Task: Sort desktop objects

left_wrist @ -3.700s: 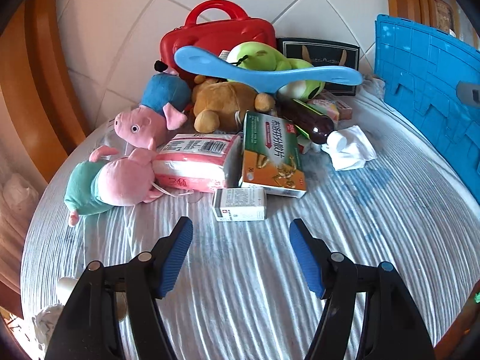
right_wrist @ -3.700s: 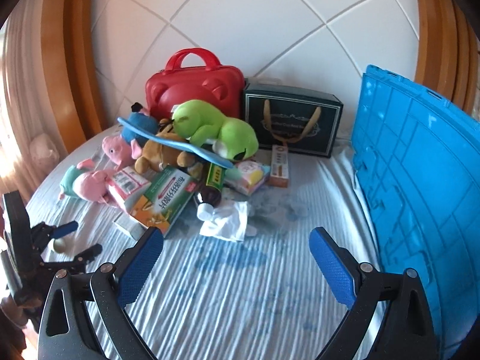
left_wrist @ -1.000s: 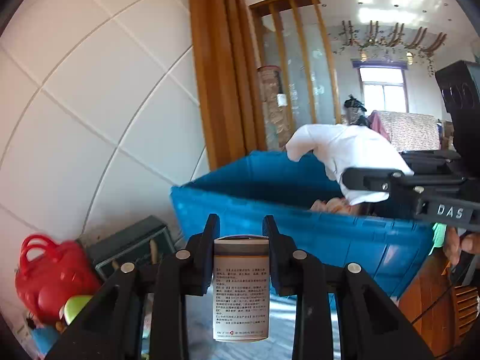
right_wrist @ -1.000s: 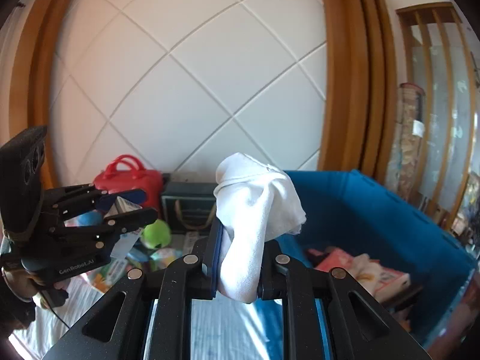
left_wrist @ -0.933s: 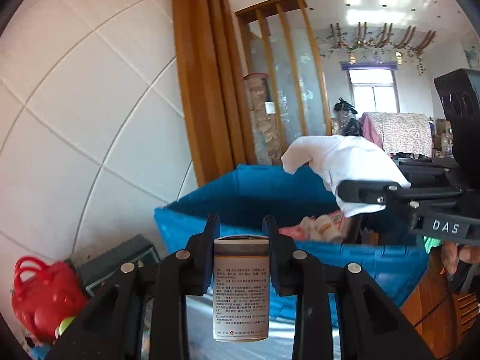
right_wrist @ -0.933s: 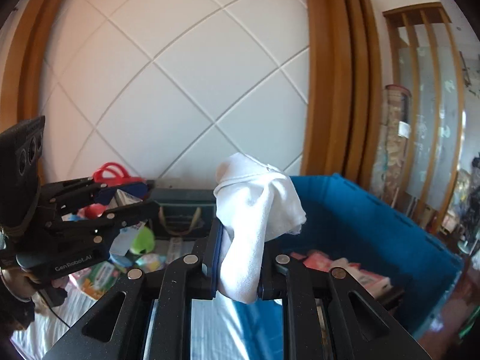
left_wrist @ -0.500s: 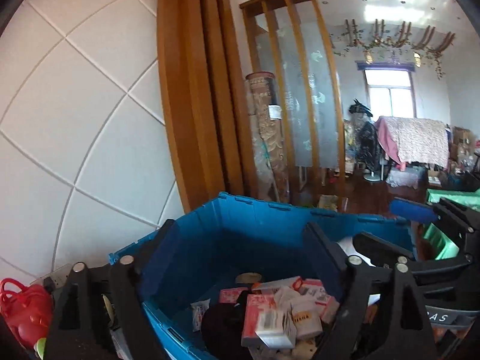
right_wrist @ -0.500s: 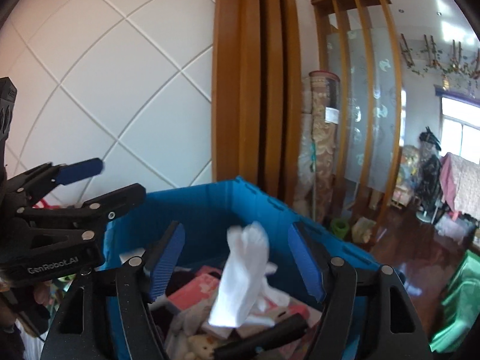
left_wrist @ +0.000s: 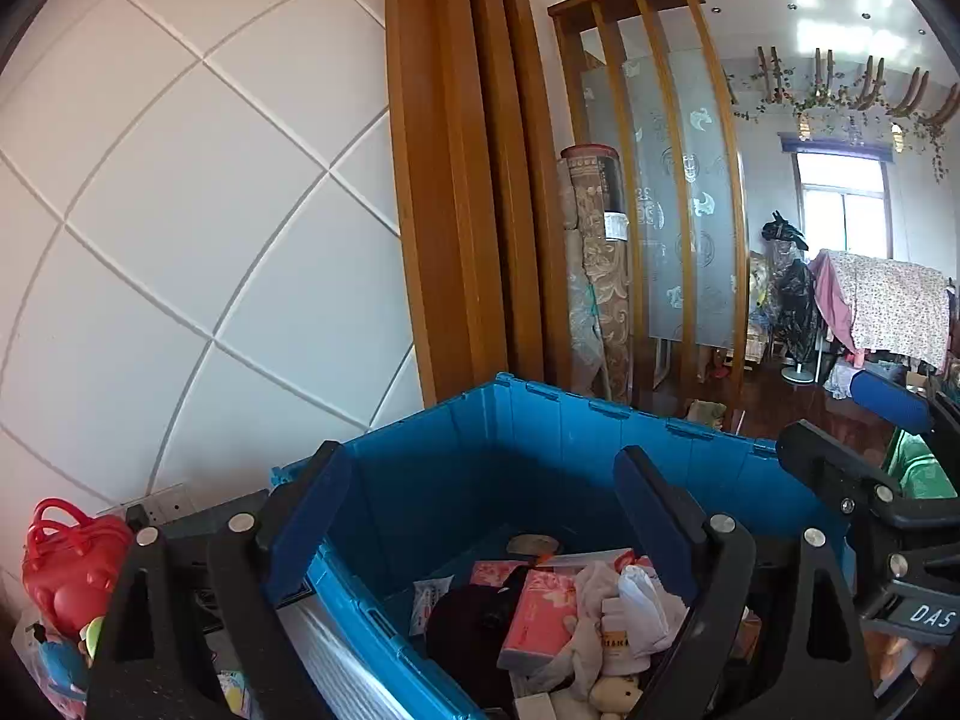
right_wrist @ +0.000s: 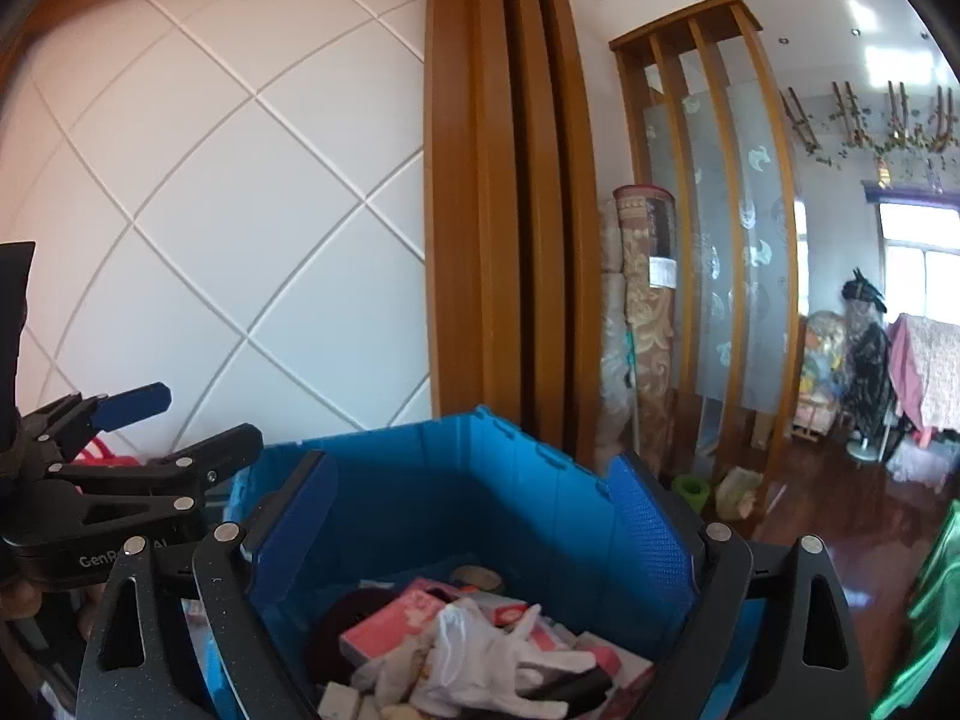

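The blue bin stands right below both grippers, filled with boxes and cloth. My left gripper hangs open over it with nothing between its fingers. My right gripper is also over the blue bin; its jaws are opening and the gap is empty. The white cloth lies loose on the pile, and shows as a white cloth in the left wrist view beside a pink box. A small white box lies at the pile's near edge. The grippers are side by side: the right gripper and the left gripper each show in the other's view.
A red handbag, a green plush and a dark gift box stay on the table left of the bin. A white tiled wall and a wooden pillar rise behind it. A room with a wooden floor opens to the right.
Both grippers swung over the bin and opened. The left let go of the small white box and the right let go of the white cloth; both dropped into the bin.
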